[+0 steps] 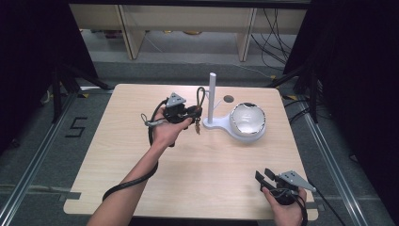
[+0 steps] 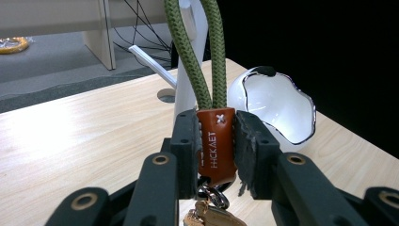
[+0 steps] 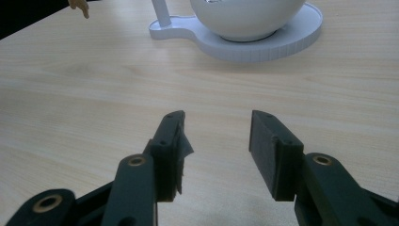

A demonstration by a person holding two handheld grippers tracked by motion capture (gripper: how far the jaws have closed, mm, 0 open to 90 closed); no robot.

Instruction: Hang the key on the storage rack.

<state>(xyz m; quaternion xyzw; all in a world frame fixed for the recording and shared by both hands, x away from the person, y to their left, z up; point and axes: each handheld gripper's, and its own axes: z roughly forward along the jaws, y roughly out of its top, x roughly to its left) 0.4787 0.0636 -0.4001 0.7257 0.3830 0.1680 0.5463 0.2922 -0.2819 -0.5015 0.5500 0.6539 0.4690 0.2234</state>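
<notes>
Clamping keychain (image 2: 216,141), left claw (image 1: 192,114) raised.

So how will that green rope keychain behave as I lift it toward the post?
Probably floppy: the green rope loop is braided cord, though it stands upright above the brown leather tab here. The keys dangle below the left gripper and will likely swing.

cord loop (image 2: 197,52) top cut off, keys (image 2: 207,214) cropped
</notes>
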